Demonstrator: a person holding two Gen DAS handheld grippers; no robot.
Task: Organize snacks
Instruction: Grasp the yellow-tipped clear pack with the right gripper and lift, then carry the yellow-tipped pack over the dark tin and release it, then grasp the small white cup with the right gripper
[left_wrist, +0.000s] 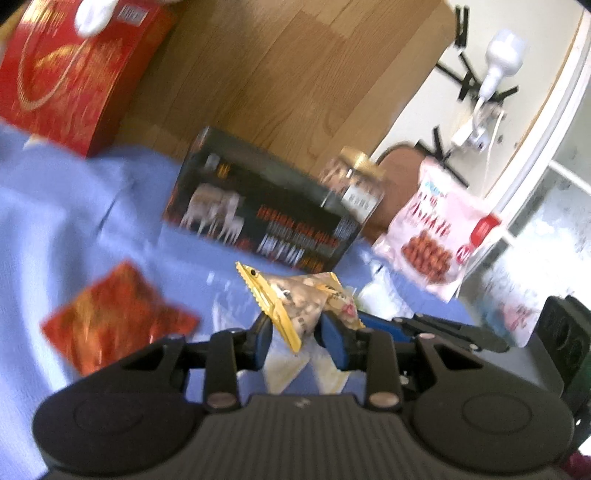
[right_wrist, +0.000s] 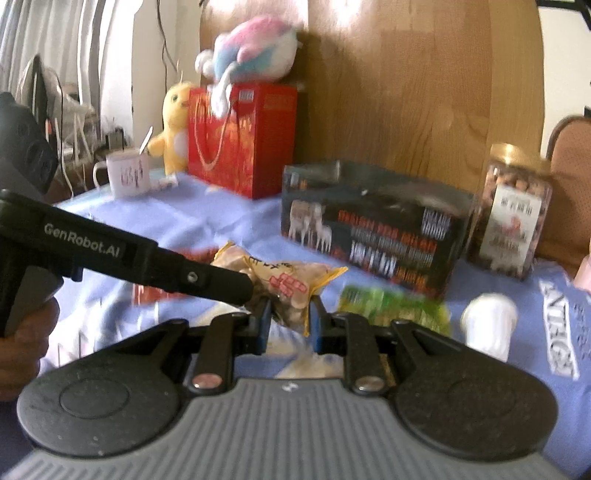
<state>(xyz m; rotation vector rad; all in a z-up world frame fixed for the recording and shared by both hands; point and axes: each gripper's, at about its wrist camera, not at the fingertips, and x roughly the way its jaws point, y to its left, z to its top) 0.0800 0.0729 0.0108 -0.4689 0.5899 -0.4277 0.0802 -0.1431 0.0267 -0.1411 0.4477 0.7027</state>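
A small tan snack packet with yellow crimped edges (left_wrist: 301, 306) is held above the blue tablecloth (left_wrist: 74, 206) by both grippers at once. My left gripper (left_wrist: 297, 334) is shut on one end of it. My right gripper (right_wrist: 288, 319) is shut on the other end (right_wrist: 284, 284), and its arm shows in the left wrist view (left_wrist: 436, 328). The left gripper's arm (right_wrist: 155, 258) crosses the right wrist view from the left. A red-orange snack packet (left_wrist: 118, 317) lies flat to the left. A green snack packet (right_wrist: 395, 306) lies to the right.
A black box with white animals (right_wrist: 369, 229) stands behind, a gold-lidded jar of nuts (right_wrist: 511, 210) at its right. A pink sausage bag (left_wrist: 436, 232), red gift bag (right_wrist: 240, 140), plush toys (right_wrist: 251, 51), mug (right_wrist: 127, 173) and white cup (right_wrist: 487, 325) ring the cloth.
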